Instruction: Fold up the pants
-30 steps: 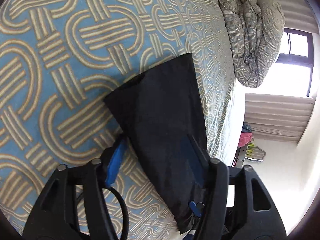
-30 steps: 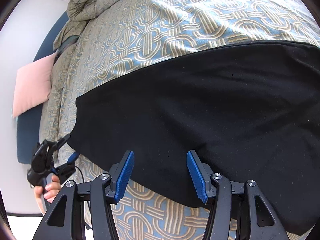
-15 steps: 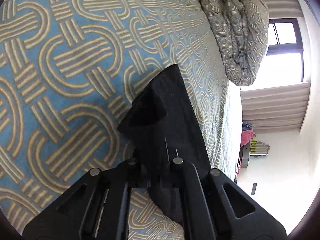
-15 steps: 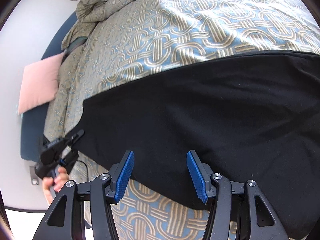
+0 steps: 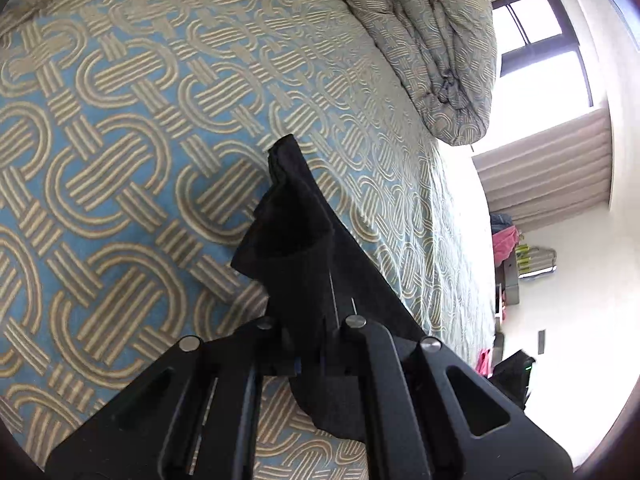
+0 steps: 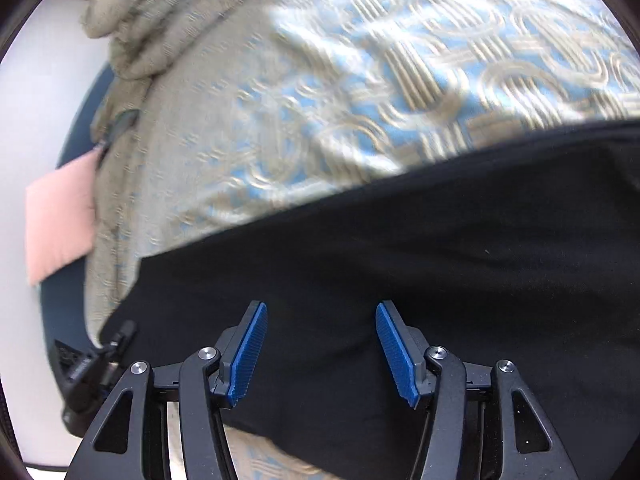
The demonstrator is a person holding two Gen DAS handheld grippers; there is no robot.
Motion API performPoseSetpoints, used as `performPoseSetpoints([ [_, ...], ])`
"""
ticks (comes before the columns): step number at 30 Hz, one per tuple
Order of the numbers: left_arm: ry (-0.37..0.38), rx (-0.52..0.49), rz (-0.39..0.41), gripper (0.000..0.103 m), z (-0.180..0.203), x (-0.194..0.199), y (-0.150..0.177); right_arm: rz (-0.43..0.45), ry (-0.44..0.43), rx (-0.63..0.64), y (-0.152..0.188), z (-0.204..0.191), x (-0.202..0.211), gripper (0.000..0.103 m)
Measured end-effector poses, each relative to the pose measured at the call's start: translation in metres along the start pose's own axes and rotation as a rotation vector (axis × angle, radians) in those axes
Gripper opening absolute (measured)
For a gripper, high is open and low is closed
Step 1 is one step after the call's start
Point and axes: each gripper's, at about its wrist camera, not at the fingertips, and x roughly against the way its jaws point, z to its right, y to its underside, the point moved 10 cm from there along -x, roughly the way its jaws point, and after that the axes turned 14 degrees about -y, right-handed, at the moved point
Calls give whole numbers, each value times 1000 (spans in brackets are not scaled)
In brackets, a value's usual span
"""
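Left tongs point(image 5: 310, 344), standing wide around the pants point(image 5: 308, 248) leg end a second ago, are now clamping it and lifting it clear of the bed point(image 5: 120, 128), cloth bunching just beyond the tips. Right tongs point(image 6: 320, 346) are opening slightly, holding nothing, over the pants' near edge; beyond, the pants are lying flat on the bed, so the fold is just starting.
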Motion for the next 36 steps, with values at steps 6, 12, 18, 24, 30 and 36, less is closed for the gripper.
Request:
performPoseSetpoints([
  [6, -27, -62, 57, 6, 15, 11, -1, -40, -56, 22, -18, -28, -37, 59],
  [12, -32, -138, 106, 6, 34, 23, -2, -57, -91, -23, -2, -15, -44, 58],
  [18, -27, -190, 133, 6, 58, 29, 1, -169, -230, -83, 89, -7, -20, 58],
  [24, -24, -347, 172, 6, 111, 46, 22, -131, -265, -137, 87, 10, 17, 58],
  [30, 32, -543, 170, 6, 193, 45, 78, 32, -232, -101, 49, 33, 88, 58],
  [36, 107, -770, 32, 7, 272, -5, 202, 131, -146, -141, 28, 86, 140, 58],
])
